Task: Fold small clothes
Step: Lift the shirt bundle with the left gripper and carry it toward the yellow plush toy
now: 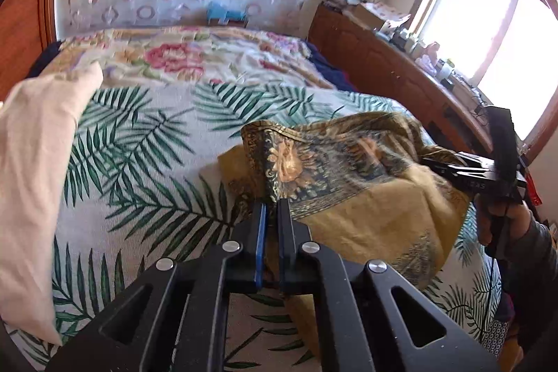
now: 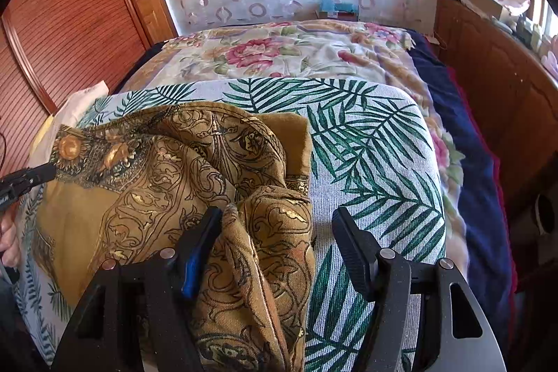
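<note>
A mustard-gold patterned cloth [image 1: 348, 176] lies bunched on a palm-leaf sheet [image 1: 139, 142]. My left gripper [image 1: 273, 208] is shut on its dark sunflower-printed edge and lifts that edge. In the right wrist view the same cloth [image 2: 167, 169] is rumpled, with a fold running between my right gripper's fingers. My right gripper [image 2: 279, 215] is open and the fold drapes over its left finger [image 2: 205, 232]. The left gripper shows at the left edge [image 2: 35, 175], pinching the sunflower corner. The right gripper also shows in the left wrist view [image 1: 450, 168], at the cloth's far side.
A cream pillow [image 1: 38, 156] lies at the left of the bed. A floral blanket [image 2: 279, 54] covers the far half. A wooden sideboard [image 1: 401, 72] with clutter runs along the right under a window. A wooden door [image 2: 69, 23] stands at left.
</note>
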`<act>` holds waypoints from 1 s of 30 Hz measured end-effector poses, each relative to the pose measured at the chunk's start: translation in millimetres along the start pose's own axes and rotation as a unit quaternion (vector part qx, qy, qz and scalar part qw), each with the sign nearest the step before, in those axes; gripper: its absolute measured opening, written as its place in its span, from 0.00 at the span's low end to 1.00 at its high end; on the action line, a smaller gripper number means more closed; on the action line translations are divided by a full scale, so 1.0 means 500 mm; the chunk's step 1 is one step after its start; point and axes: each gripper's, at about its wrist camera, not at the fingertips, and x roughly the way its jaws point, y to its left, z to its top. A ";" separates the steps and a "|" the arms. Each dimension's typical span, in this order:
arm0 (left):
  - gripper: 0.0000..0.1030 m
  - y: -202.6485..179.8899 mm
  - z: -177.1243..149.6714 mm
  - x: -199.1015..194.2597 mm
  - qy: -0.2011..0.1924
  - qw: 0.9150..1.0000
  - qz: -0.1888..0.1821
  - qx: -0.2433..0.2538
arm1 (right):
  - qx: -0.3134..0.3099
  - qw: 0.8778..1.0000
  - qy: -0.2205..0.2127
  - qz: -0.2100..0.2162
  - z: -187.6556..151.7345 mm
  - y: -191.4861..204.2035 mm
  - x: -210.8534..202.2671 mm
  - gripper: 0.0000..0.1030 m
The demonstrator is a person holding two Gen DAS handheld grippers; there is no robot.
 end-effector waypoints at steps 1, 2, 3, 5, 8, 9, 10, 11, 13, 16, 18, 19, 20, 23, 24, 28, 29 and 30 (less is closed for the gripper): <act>0.14 0.003 -0.001 0.007 0.006 1.000 0.005 0.000 | -0.002 1.000 0.000 -0.001 0.001 0.003 -0.002 0.65; 0.19 0.004 -0.004 0.011 0.009 1.000 0.009 0.000 | -0.004 1.000 0.000 0.002 0.003 0.005 -0.005 0.61; 0.28 0.005 -0.005 0.017 0.013 1.000 0.011 0.000 | -0.007 1.000 -0.001 0.007 0.000 0.011 -0.011 0.58; 0.39 0.007 -0.006 0.035 0.029 1.000 0.004 -0.005 | -0.015 1.000 -0.001 0.017 -0.004 0.018 -0.015 0.48; 0.42 -0.001 -0.002 0.039 0.025 1.000 0.003 0.002 | -0.016 1.000 0.001 0.026 -0.003 0.020 -0.013 0.38; 0.42 -0.003 0.002 0.044 0.024 1.000 0.001 0.002 | -0.017 0.999 0.002 0.033 -0.003 0.017 -0.012 0.35; 0.42 -0.005 0.005 0.047 0.022 1.000 0.000 0.001 | -0.016 0.999 0.002 0.041 -0.003 0.016 -0.011 0.29; 0.42 -0.004 0.008 0.051 0.019 1.000 -0.005 -0.003 | -0.014 0.999 0.002 0.048 -0.004 0.014 -0.009 0.24; 0.34 -0.002 0.010 0.054 0.024 0.999 -0.029 -0.007 | -0.017 0.999 -0.003 0.050 -0.006 0.018 -0.011 0.19; 0.11 -0.003 0.011 0.052 0.029 0.998 -0.050 -0.006 | -0.023 0.999 -0.020 0.039 -0.010 0.026 -0.023 0.15; 0.10 -0.008 0.009 0.035 0.016 0.999 -0.049 -0.003 | -0.019 0.999 -0.037 0.030 -0.012 0.030 -0.033 0.14; 0.10 -0.009 0.009 0.021 0.005 0.999 -0.052 -0.005 | -0.021 0.999 -0.044 0.026 -0.012 0.035 -0.038 0.14; 0.09 -0.011 0.011 0.005 -0.003 0.998 -0.058 -0.006 | -0.024 0.998 -0.052 0.021 -0.011 0.041 -0.046 0.13; 0.09 -0.018 0.008 -0.043 -0.026 0.997 -0.066 -0.002 | -0.034 0.996 -0.078 0.018 -0.003 0.062 -0.072 0.13; 0.09 -0.019 0.007 -0.056 -0.031 0.997 -0.067 0.001 | -0.039 0.995 -0.086 0.019 0.002 0.070 -0.082 0.13; 0.09 -0.012 0.001 -0.122 -0.061 0.996 -0.069 0.002 | -0.067 0.991 -0.117 0.028 0.022 0.117 -0.117 0.12; 0.09 -0.003 -0.002 -0.144 -0.072 0.995 -0.068 -0.001 | -0.079 0.989 -0.123 0.032 0.027 0.137 -0.124 0.12; 0.09 0.006 -0.004 -0.159 -0.080 0.995 -0.065 -0.004 | -0.089 0.987 -0.130 0.037 0.034 0.157 -0.128 0.12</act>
